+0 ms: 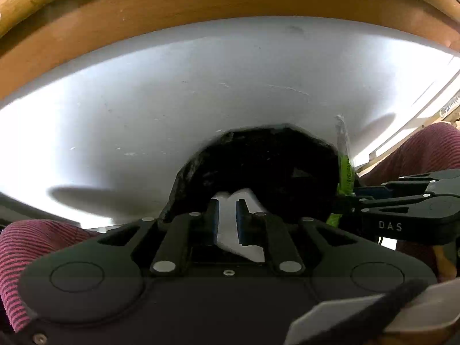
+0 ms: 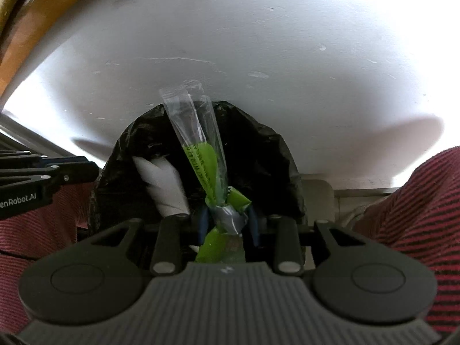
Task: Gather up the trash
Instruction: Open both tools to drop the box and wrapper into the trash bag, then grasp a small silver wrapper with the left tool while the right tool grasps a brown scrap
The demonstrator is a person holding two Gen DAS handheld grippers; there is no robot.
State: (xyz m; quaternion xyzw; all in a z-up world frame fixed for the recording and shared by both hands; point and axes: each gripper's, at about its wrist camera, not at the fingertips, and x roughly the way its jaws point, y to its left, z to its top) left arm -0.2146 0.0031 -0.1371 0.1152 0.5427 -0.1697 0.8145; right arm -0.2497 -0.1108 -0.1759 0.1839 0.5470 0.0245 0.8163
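Observation:
A black trash bag (image 1: 273, 166) (image 2: 258, 155) gapes open at the near edge of a white table, right in front of both grippers. My left gripper (image 1: 227, 204) (image 2: 95, 169) is shut on a piece of white paper (image 1: 227, 224) (image 2: 164, 181), which reaches over the bag's mouth. My right gripper (image 2: 227, 215) (image 1: 342, 201) is shut on a crumpled clear and green plastic wrapper (image 2: 201, 155) (image 1: 345, 169). The wrapper's long clear end stands up in front of the bag opening. The two grippers sit close together, left beside right.
The white table (image 1: 201, 86) (image 2: 258, 43) fills the background, with a wooden frame (image 1: 172, 8) behind it. A person's legs in maroon striped fabric (image 1: 26, 258) (image 2: 417, 201) flank the bag on both sides.

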